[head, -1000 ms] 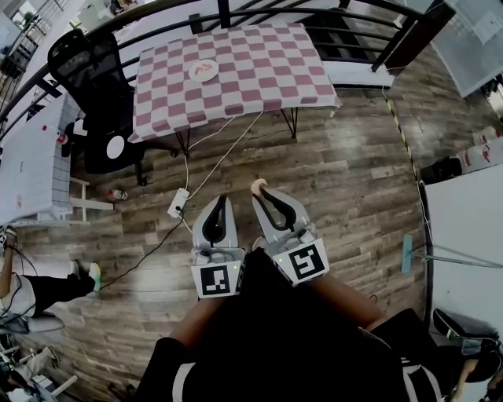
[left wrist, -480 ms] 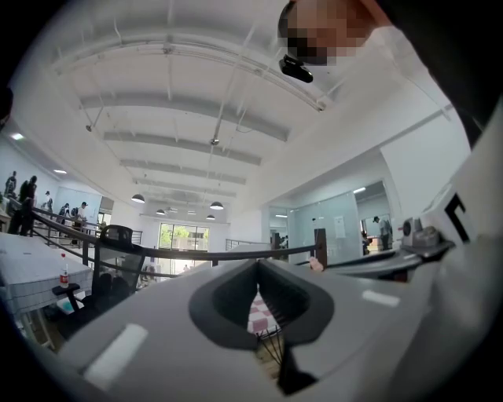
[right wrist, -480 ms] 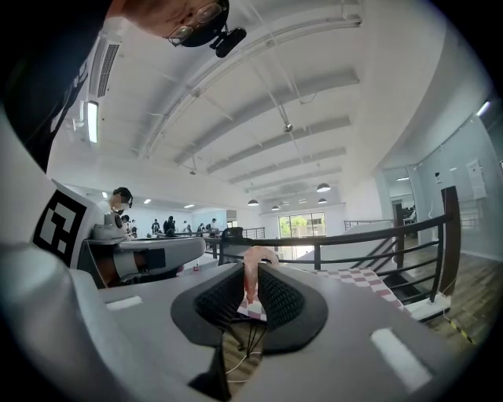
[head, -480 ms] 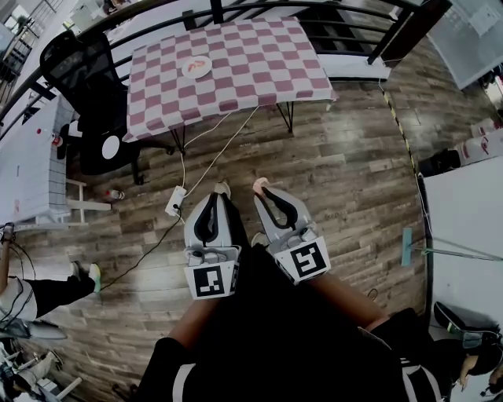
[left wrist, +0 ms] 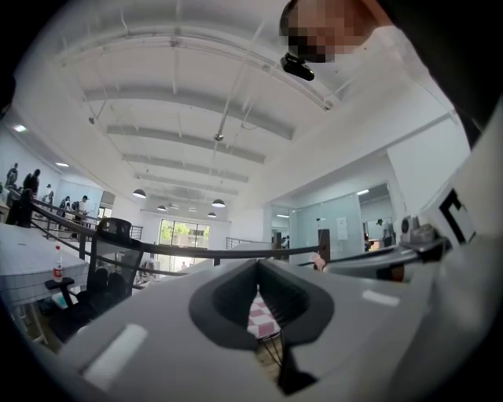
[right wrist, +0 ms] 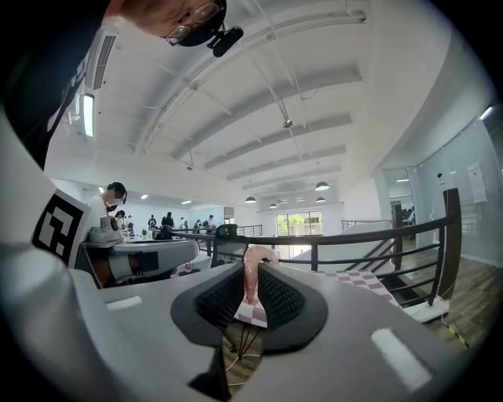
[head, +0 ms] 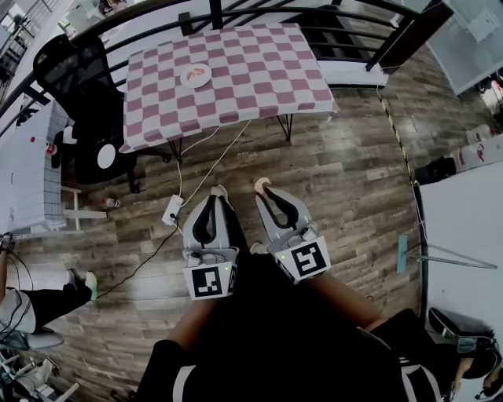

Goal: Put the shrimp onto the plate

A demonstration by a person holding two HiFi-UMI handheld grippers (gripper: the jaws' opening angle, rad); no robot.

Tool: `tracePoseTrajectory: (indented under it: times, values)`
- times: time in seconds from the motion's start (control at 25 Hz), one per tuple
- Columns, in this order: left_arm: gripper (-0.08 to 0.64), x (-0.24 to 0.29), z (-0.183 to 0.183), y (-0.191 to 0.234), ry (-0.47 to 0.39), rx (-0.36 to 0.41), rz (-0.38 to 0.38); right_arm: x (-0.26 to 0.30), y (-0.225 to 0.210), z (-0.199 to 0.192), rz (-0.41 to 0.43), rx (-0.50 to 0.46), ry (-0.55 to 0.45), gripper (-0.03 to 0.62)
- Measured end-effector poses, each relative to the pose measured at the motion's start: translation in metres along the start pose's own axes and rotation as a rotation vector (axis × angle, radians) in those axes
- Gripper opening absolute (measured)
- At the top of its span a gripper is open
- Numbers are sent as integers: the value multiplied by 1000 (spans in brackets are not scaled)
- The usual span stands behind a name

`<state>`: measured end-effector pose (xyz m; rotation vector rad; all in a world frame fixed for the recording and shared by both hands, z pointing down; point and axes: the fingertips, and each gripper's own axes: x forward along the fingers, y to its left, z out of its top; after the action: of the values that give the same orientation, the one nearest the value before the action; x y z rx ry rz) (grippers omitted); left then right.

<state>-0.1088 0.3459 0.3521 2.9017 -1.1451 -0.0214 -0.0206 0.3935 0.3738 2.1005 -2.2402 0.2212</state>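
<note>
at the near edge of the head view, the person's dark sleeves run out to two grey plastic tongs, each with a black-and-white square marker on its near end. the left gripper (head: 211,206) has its ribbed black pads drawn almost together, leaving only a thin slit, and there is nothing between them (left wrist: 258,267). the right gripper (head: 264,193), just beside it, is closed on the shrimp (head: 261,185), so the shrimp is up in the air over the floor, well apart from the table. in the right gripper view the shrimp (right wrist: 250,279) is a pale pink, glossy, curled piece; its arched back pokes above the jaw tips (right wrist: 253,265) and its body hangs down between the ribbed pads.

under the tongs lies a wooden plank floor (head: 346,180), dark and streaked, with a white power strip (head: 170,210) and thin white cables on it. farther off stands a table (head: 259,71) under a pink-and-white checked cloth. on its far left part is a small round white plate (head: 196,75) with an orange-red piece on it. a black mesh chair (head: 75,71) stands left of the table, and a dark metal railing (head: 259,12) runs behind it.

against a second ago, both tongs hold much the same pose and the shrimp stays pinched; the table and plate have slid slightly left in the head view.
</note>
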Motion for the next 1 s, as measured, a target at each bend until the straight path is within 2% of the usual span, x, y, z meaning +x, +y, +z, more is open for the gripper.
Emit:
tracePoseTrajectory:
  times: [0.08,0.28,0.6,0.76,1.0]
  values:
    - [9,23,2,14,-3,-11,7,26,-14,7,0,-3,5,52]
    - [9,44,-6,46,-23,-25,5,69,-14,-1,-5,-10,26,52]
    - [9,131,-1,104,-14,-49,-2,171,-47,21,-20,-37,68,52]
    - [9,173,8,143,-42,-113,14,226,-53,31,0,-61,99,52]
    - [9,227,3,194,13,-92,19,303,-53,43,33,-63,109,52]
